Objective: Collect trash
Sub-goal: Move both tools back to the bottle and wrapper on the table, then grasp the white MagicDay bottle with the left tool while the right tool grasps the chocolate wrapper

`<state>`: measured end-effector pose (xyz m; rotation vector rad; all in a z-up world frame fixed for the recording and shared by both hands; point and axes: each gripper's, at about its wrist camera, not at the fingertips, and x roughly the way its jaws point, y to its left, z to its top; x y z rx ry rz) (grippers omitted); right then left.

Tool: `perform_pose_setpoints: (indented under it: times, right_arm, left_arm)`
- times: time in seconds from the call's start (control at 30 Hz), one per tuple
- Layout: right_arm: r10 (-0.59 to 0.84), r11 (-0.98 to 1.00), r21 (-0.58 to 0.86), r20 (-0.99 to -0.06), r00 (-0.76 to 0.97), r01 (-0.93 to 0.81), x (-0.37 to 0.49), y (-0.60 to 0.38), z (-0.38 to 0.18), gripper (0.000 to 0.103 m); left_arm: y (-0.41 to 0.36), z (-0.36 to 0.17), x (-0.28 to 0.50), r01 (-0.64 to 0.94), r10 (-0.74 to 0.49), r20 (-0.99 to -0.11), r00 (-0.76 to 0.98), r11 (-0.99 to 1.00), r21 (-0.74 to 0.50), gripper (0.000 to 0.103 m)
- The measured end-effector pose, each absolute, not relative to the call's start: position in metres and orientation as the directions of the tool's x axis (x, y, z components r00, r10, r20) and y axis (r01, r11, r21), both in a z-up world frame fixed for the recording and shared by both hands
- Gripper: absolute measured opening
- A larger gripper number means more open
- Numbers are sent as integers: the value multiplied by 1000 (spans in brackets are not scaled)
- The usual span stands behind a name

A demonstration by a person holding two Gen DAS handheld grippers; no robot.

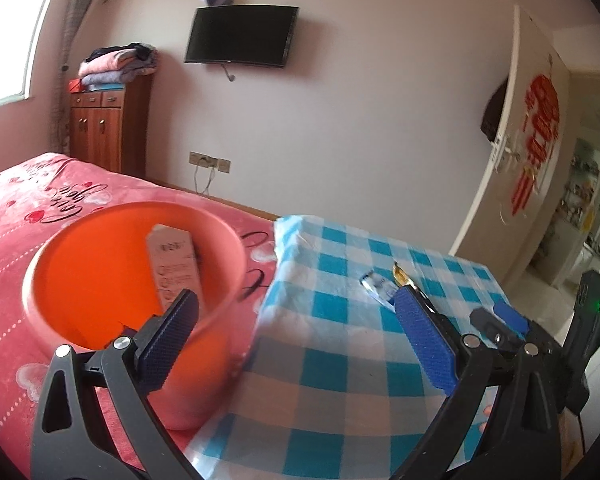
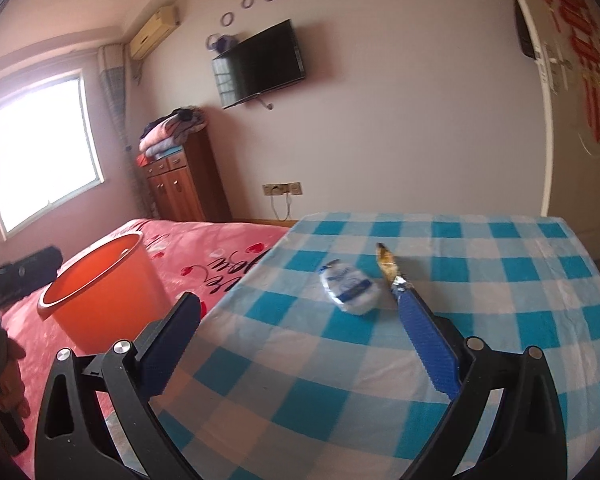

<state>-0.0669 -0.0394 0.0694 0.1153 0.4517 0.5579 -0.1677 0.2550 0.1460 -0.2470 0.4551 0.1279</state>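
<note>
Where the pink bedspread [image 2: 228,252] meets the blue-and-white checked cloth [image 2: 380,360], an orange bucket [image 2: 100,300] stands upright on the bed just beside the cloth's edge. The left wrist view alone looks into it and shows a pale carton [image 1: 174,268] leaning inside, its long axis tilted up toward the far rim; the right wrist view shows only the bucket's outer wall. On the cloth lie a white-and-blue crumpled wrapper [image 2: 350,286] and, just beside it, a thin gold-and-silver wrapper [image 2: 388,268], long and narrow, pointing away toward the far wall. The left gripper [image 1: 296,320] hangs with jaws spread wide, empty, near the bucket. The right gripper [image 2: 300,328] is likewise spread and empty, its blue pad's tip close to the gold wrapper's near end.
</note>
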Motion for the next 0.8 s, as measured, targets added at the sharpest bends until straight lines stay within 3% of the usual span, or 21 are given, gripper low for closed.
perform_pose_setpoints:
  times: [0.33,0.8]
  right_arm:
    - [504,862,292,-390,771,-415,-52,-86,52,98]
    - [441,884,358,-427,789,-301,-26,-143,29,98]
  left_arm:
    - [203,137,-144,-85,3,-498,867,986,-144,99]
    - [158,104,-88,-66,-48,-625,779,985,-158,99]
